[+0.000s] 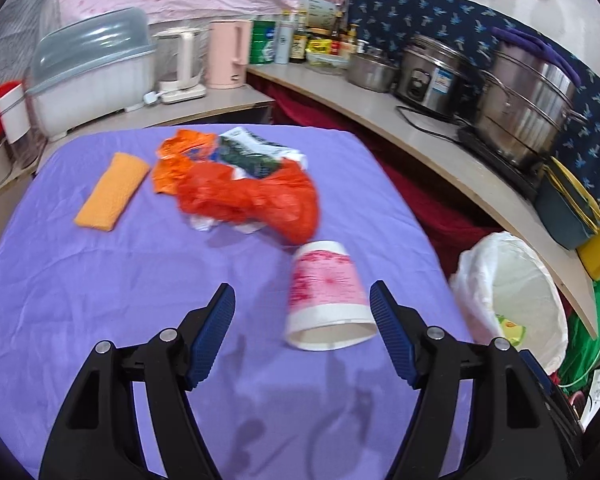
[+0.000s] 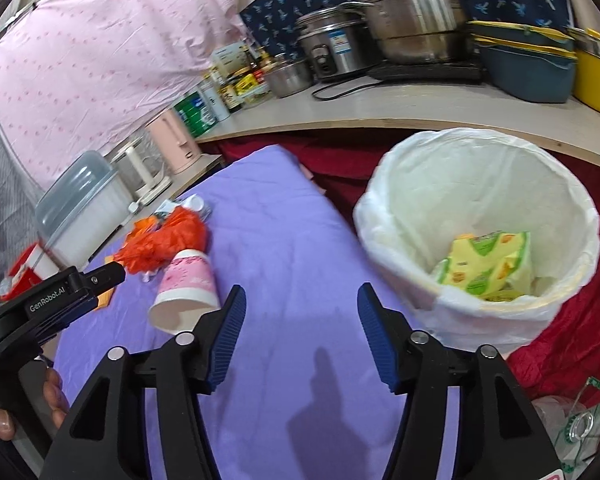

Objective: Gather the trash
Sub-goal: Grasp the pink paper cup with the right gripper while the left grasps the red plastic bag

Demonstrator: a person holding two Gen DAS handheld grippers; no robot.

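A pink and white paper cup (image 1: 325, 298) lies on its side on the purple tablecloth (image 1: 100, 280), mouth toward me. My left gripper (image 1: 302, 296) is open, with the cup between its fingers, close to the right one. Behind it lies a crumpled orange plastic bag (image 1: 252, 196) with wrappers. A bin with a white liner (image 2: 476, 216) stands right of the table and holds a yellow-green packet (image 2: 488, 264). My right gripper (image 2: 300, 300) is open and empty over the tablecloth (image 2: 292, 240), left of the bin. The cup (image 2: 186, 288) and the left gripper (image 2: 80, 284) show at its left.
An orange sponge cloth (image 1: 112, 190) lies on the table's left. A shelf (image 1: 420, 136) along the right holds steel pots, a rice cooker, bottles and tubs. A kettle, a pink jug and a covered dish rack (image 1: 92, 72) stand behind. Red cloth lies under the bin.
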